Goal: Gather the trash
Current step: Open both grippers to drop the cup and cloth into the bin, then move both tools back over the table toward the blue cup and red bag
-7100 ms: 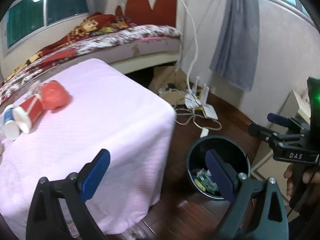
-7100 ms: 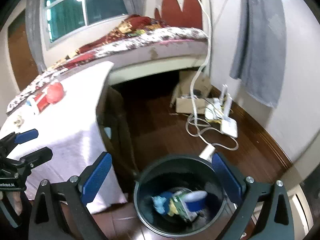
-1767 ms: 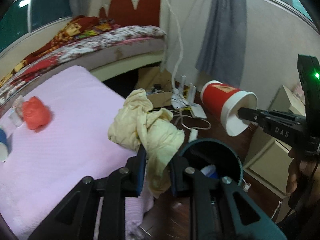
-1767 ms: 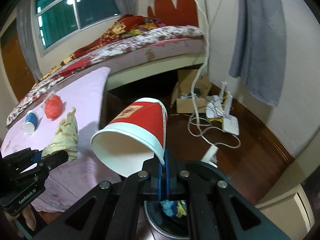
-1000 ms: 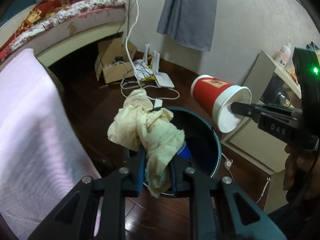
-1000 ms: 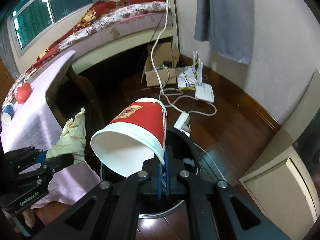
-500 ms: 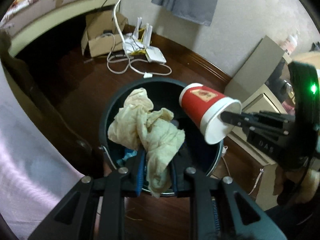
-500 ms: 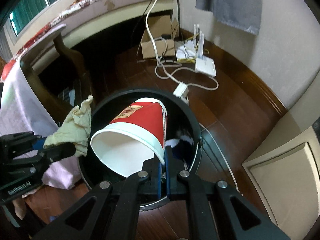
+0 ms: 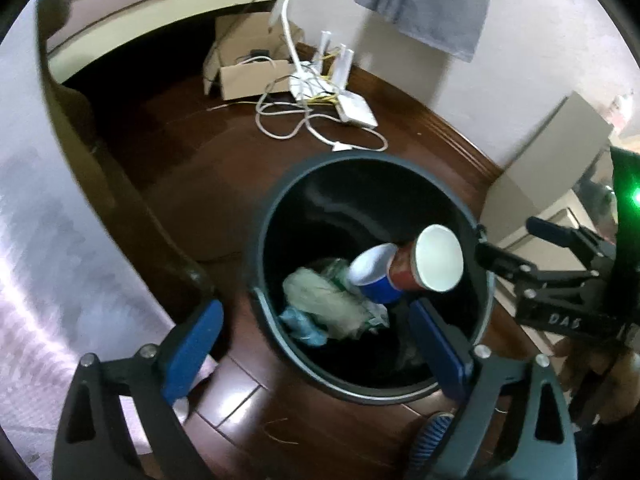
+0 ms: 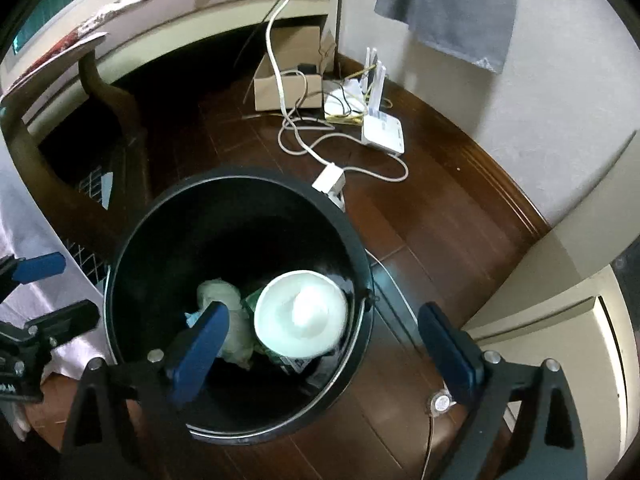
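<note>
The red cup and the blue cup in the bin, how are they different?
The red cup is red outside, the blue cup blue. The red cup's white opening looks wider than the blue cup's. The red cup lies on top, partly covering the blue cup. Both are paper cups, tipped over inside the black bin.

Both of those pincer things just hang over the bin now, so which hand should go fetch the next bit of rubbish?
Probably the left gripper. Both have jaws opening with nothing between them above the trash bin, but the cloth-covered table lies on the left gripper's side, while the right gripper is nearer the cabinet.
</note>
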A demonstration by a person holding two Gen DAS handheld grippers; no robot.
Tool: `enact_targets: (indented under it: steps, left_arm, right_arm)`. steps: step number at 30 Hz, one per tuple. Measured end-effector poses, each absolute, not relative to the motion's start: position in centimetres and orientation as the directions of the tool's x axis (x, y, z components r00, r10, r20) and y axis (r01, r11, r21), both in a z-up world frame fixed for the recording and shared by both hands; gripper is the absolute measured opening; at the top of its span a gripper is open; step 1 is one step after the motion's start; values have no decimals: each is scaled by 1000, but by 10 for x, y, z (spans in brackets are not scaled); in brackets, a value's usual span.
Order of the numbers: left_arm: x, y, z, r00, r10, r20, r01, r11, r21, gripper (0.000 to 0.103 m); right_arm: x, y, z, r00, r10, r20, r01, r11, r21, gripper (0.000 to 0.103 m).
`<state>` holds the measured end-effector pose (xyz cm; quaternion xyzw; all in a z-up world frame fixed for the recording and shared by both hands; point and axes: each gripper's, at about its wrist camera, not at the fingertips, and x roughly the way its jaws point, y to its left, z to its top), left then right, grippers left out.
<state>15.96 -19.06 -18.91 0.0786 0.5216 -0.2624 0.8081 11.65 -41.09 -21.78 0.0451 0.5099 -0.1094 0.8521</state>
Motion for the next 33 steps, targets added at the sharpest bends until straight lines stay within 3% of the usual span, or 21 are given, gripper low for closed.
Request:
enact_targets:
  steps: [8,18,33]
  left_arm:
    - [157,-175,-191,352,-293,-889,464,879,-106,101]
    - [150,-172,-170,402,-287,-870,464,883,-77,103]
    - [125,-132,-77,566,-327,-757,436,898,-61,103]
  right_arm:
    - [117,-408,-215,465,-201,-862,250,964,-90,103]
    - [110,-397,-197,499,-195,-844,233,969,-86,103]
    - [98,-363,-105,657,-168,-734,203,978,-43,103]
